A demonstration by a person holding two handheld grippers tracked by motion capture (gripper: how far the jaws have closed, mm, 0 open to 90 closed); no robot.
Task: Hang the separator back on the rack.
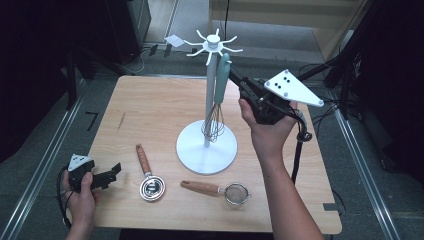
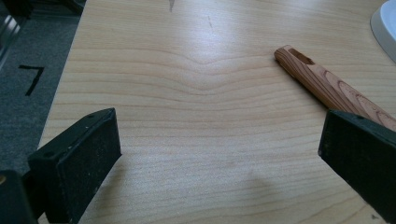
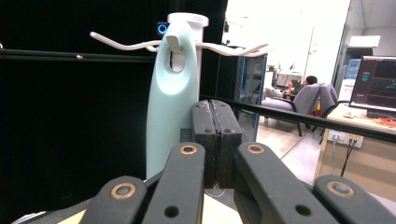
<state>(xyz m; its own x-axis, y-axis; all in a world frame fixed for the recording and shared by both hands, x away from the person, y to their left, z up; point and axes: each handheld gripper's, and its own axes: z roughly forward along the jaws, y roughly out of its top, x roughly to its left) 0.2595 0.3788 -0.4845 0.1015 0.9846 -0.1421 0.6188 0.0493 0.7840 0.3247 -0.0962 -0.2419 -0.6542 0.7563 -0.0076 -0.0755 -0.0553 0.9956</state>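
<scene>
A: High view — where's your whisk w/ the pale teal handle?

B: Hanging on the white hook stand on the light wood table. Your right gripper sits just beside the handle, jaws pressed together, empty.

A: Left gripper?

B: Low at the table's near-left edge, jaws wide apart, nothing between; the wooden-handled ladle lies near.

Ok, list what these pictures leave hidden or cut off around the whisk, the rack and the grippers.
- Whisk: right gripper view, wires hidden below behind the shut right gripper; whether the jaws touch its handle, cannot tell.
- Wooden handle: left gripper view, far end hidden by a jaw of the open left gripper.
- Rack base: left gripper view, cut off by the frame edge.
</scene>
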